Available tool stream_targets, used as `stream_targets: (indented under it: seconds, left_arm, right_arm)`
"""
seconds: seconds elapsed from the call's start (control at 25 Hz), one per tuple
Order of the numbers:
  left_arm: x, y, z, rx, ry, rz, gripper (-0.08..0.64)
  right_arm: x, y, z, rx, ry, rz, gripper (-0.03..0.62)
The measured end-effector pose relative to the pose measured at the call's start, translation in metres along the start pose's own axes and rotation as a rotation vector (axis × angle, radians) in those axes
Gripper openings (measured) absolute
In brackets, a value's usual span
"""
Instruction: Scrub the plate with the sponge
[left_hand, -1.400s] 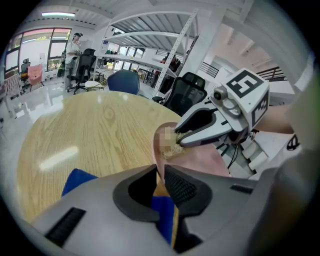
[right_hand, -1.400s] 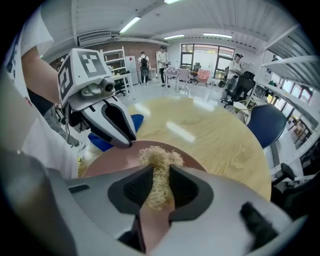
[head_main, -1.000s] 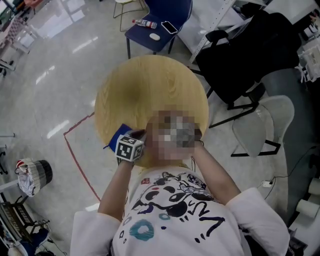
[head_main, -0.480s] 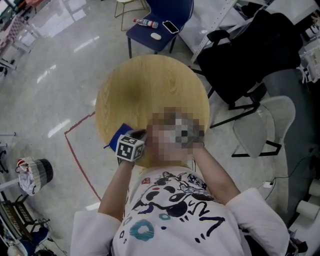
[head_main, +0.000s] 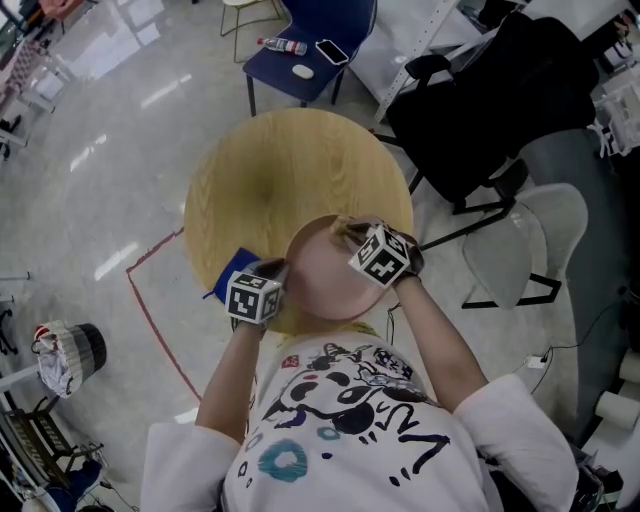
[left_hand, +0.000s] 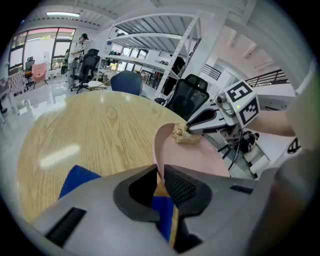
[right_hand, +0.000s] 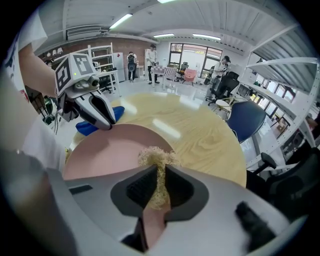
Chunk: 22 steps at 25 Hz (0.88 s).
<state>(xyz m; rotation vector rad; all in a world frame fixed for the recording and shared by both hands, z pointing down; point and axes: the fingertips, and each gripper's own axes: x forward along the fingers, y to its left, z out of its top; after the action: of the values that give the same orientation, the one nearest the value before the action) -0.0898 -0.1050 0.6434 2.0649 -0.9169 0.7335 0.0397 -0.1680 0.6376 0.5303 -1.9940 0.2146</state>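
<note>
Plate: pink and round, over the near edge of the wooden table. I cannot tell whether it rests on the table.
Left gripper: jaws narrow, pinched on the plate's near-left rim. A blue cloth lies just beside and below it.
Right gripper: jaws have just been closing and are now narrow, with the sponge between them.
Sponge position: a beige fibrous wad touching the plate at its far-right rim, opposite the left gripper's hold.
Key relation: the bare plate face runs from the sponge toward the near left, ending at the left gripper.
Judgement: the scrub stroke should run across that face, toward the holding hand.
Risk: pushing toward the pinch could twist the plate loose.
</note>
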Motion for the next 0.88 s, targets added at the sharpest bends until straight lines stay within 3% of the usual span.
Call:
stream_targets:
  seconds: [0.56,0.88]
  left_arm:
    - [0.001,-0.001,0.003,-0.019,-0.006,0.014,0.041]
    - [0.003,-0.001,0.003,-0.035,-0.008,0.021,0.038]
  right_arm:
    - [-0.029,0.025,-0.041,0.082,0.008,0.004,0.051]
    - [-0.043,0.056,-0.06,0.129,0.018,0.057,0.044]
